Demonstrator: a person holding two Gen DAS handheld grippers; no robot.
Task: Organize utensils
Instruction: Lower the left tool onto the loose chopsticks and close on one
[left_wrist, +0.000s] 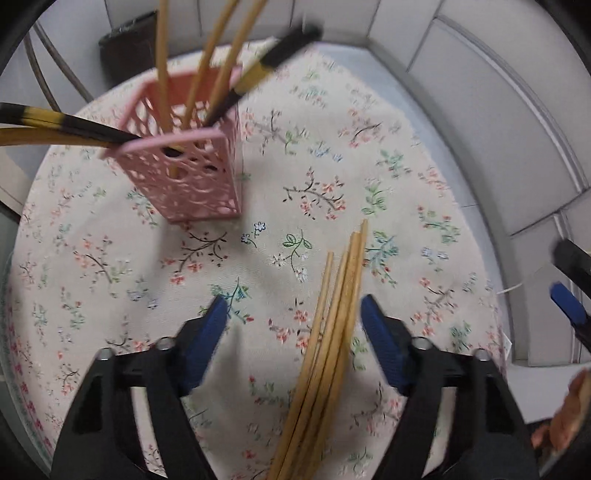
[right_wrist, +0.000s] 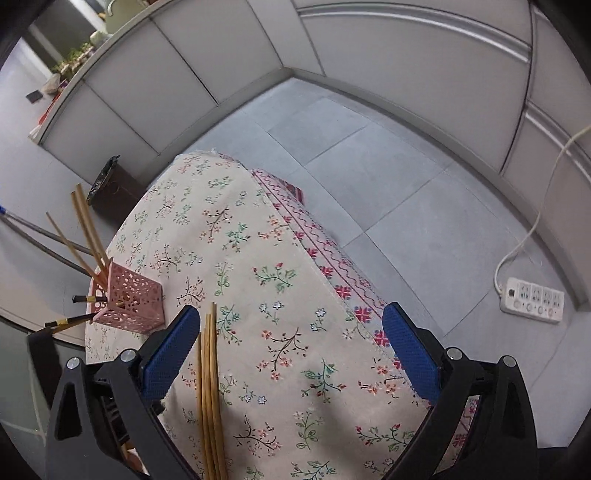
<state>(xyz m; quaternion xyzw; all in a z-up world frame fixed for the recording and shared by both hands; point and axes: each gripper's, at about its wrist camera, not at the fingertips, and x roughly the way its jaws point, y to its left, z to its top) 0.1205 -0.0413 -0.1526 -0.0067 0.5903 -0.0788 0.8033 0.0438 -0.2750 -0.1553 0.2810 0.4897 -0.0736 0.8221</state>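
Observation:
A pink perforated holder stands on the floral tablecloth with several bamboo and black-and-yellow chopsticks leaning out of it. A loose bundle of bamboo chopsticks lies flat on the cloth. My left gripper hangs over the bundle, open, with the sticks between its blue pads close to the right-hand one. My right gripper is open too, and the same bundle lies just inside its left pad. Its blue fingers show at the edge of the left wrist view. The holder stands to its left.
The cloth's red-patterned edge drops to a grey tiled floor, where a white power strip and its cable lie. A dark waste bin stands behind the table beside grey partition walls. A person's hand shows at the lower right.

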